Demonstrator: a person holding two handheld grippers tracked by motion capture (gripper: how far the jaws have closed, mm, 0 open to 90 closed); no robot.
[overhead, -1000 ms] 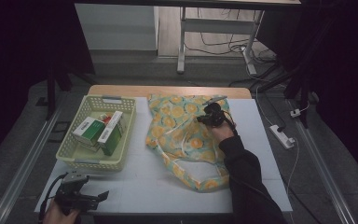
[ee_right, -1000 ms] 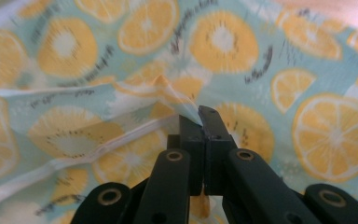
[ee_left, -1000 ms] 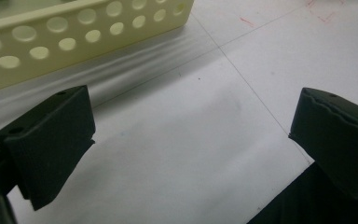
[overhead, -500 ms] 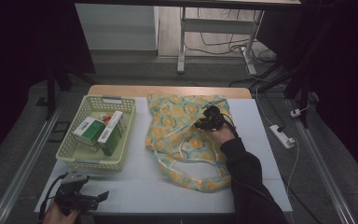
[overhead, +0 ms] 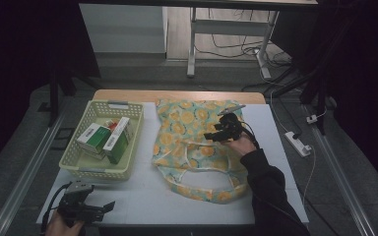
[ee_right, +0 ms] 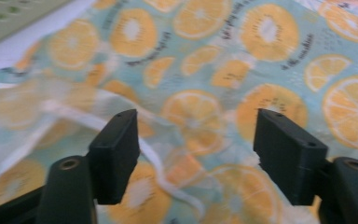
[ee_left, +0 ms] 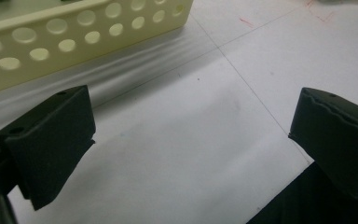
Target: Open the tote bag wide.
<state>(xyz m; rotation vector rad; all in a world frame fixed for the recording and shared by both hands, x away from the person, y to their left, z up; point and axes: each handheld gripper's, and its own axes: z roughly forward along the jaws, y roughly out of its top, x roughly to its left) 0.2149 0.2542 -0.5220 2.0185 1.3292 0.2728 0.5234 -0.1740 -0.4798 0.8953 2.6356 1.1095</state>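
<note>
Over the bag (overhead: 197, 147), the right gripper (overhead: 215, 133) is hovering, its jaws just opening, nothing between them. Soft, light cloth is lying mid-table, right of the basket (overhead: 78, 162); its near handle loop looks easiest to pinch. The left gripper (overhead: 101, 209) is resting open at the near left.

- basket (overhead: 78, 164) sits at 9 o'clock on the surface (overhead: 142, 196), boxes (overhead: 106, 140) inside
- bag (overhead: 192, 147) lies flat just right of it, dead centre
- right tool (overhead: 216, 135) hangs over the bag's 2 o'clock part
- left tool (overhead: 103, 209) down at 7 o'clock
</note>
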